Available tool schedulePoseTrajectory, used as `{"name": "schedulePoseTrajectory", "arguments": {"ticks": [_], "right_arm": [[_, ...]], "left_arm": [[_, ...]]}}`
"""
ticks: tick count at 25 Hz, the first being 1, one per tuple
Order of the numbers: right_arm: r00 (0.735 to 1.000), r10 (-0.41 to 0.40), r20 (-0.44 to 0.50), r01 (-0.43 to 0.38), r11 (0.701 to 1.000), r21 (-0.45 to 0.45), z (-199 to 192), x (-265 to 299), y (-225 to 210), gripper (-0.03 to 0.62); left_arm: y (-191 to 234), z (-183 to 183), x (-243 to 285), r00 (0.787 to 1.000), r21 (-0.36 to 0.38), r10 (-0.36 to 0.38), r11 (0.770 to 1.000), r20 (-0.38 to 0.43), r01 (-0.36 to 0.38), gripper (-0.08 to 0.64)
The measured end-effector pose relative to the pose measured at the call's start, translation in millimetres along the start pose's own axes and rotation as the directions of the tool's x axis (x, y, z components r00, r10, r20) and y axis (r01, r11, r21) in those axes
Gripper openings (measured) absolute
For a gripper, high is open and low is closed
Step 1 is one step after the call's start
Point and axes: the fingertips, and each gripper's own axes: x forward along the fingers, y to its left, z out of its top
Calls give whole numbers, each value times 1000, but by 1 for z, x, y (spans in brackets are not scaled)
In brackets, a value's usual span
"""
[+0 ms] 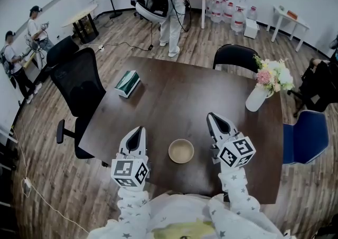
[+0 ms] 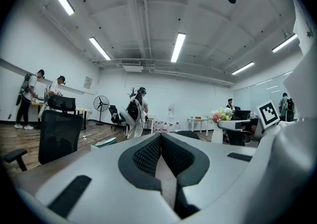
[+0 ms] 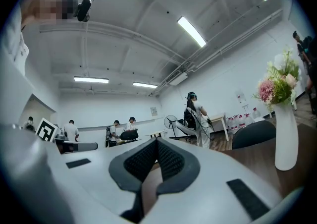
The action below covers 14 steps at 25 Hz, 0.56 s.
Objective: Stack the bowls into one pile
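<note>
A tan bowl (image 1: 181,150) sits on the dark wooden table (image 1: 174,100) near its front edge; from above I cannot tell whether more bowls are nested in it. My left gripper (image 1: 140,129) hovers just left of the bowl, shut with nothing between its jaws; in the left gripper view (image 2: 161,136) the pads meet at the tip. My right gripper (image 1: 212,117) hovers just right of the bowl, also shut and empty, its pads together in the right gripper view (image 3: 157,141). Both point level across the table, and neither touches the bowl.
A green tissue box (image 1: 127,83) lies at the table's left. A white vase of flowers (image 1: 257,98) stands at the right. A black office chair (image 1: 79,87) is at the left side, another chair (image 1: 236,55) at the far edge, a blue chair (image 1: 302,137) at the right. People stand further back.
</note>
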Motion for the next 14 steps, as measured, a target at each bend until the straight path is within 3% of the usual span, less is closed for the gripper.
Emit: {"name": "schedulePoseTrajectory", "arguments": {"ticks": [14], "right_arm": [[999,-20,-32,18,999,-49,-7,-3,-1,21]], "left_arm": [[2,2,-3,1000,28,7,1000,-5,-7,26]]}}
